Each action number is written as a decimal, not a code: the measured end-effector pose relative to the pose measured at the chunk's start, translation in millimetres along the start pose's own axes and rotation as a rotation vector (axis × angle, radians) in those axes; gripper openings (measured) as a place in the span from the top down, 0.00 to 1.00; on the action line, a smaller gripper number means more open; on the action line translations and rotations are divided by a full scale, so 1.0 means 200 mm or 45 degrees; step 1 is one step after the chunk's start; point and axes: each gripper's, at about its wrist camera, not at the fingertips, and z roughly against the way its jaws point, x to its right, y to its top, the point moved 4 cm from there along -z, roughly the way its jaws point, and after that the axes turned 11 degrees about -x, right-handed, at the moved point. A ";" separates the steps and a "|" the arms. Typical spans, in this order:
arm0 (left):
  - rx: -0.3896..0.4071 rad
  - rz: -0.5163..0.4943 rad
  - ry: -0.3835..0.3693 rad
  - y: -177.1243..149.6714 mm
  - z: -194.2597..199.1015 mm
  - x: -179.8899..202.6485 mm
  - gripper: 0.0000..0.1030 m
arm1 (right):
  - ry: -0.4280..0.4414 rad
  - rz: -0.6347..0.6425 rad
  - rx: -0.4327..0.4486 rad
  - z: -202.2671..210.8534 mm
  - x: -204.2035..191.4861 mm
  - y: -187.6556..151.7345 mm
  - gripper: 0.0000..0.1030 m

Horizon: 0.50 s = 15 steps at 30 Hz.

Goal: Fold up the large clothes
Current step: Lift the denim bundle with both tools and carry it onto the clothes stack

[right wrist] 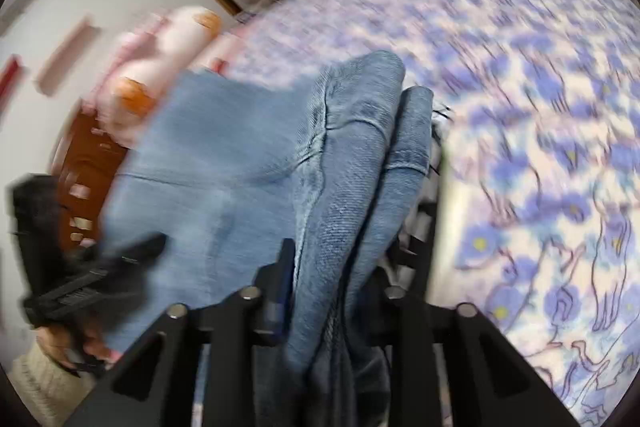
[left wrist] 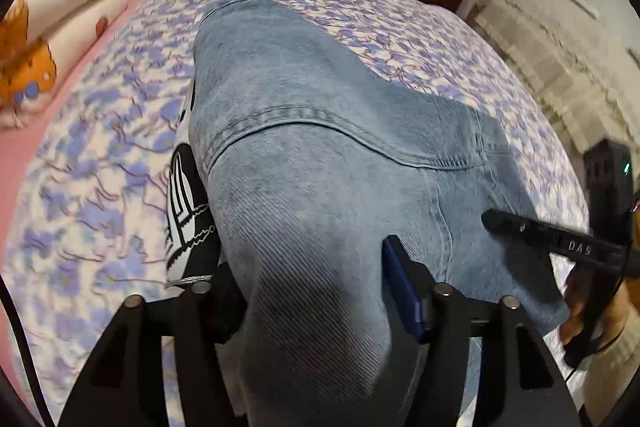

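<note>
Both claws are gripping the same pair of light blue jeans (left wrist: pixel 320 131), which are filling the middle of both views and draping away toward the flowered bedspread (left wrist: pixel 100 147) behind them. In the left wrist view the left claw (left wrist: pixel 316 291) is sitting at the bottom centre, its two fingers closed down onto a thick fold of denim, with a blue pad (left wrist: pixel 404 291) pressing the cloth from the right. The right claw is reaching in from the lower right of that frame, its fingertip lying against the denim.

In the right wrist view the right claw (right wrist: pixel 332 291) is at the bottom centre, clamping several stacked layers of denim edge-on — the seams and folded edges are running up the middle of the frame. I judge the two grips are set apart along one edge so the heavy cloth can be lifted and carried over as one flat panel rather than sagging; the fold looks partly made, with layers already doubled.

A black-and-white printed garment (left wrist: pixel 184 211) is lying beside the jeans at centre left of the left view, partly under them. Its print is bold, but I cannot read it. The only legible writing is "DAS" on the right claw's arm at the right edge. A pink and orange pillow (left wrist: pixel 60 27) is resting at the upper left.
</note>
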 end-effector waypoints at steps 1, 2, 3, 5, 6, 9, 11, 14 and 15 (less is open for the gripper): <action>0.011 0.010 -0.039 0.00 0.00 -0.02 0.38 | 0.018 -0.007 0.008 0.01 0.00 0.00 0.72; 0.011 0.012 -0.055 -0.01 -0.01 -0.04 0.36 | 0.025 -0.003 0.007 0.02 0.00 0.00 0.72; 0.006 0.009 -0.059 -0.01 -0.01 -0.05 0.35 | 0.010 0.020 -0.007 0.03 -0.02 0.00 0.68; -0.011 0.009 -0.048 -0.03 0.00 -0.07 0.31 | -0.048 0.066 -0.040 0.05 -0.05 0.00 0.67; -0.021 0.023 -0.042 -0.03 0.01 -0.08 0.30 | -0.098 0.093 -0.062 0.07 -0.08 0.00 0.67; 0.018 0.069 -0.005 -0.08 0.16 -0.05 0.31 | -0.236 0.151 -0.096 0.17 -0.11 -0.04 0.65; 0.073 0.067 0.040 -0.12 0.27 -0.03 0.31 | -0.278 0.184 -0.069 0.25 -0.14 -0.07 0.65; 0.110 0.064 0.107 -0.19 0.39 0.00 0.41 | -0.266 0.226 -0.010 0.36 -0.18 -0.14 0.65; 0.107 0.056 0.115 -0.21 0.42 0.03 0.62 | -0.261 0.240 0.001 0.38 -0.20 -0.17 0.65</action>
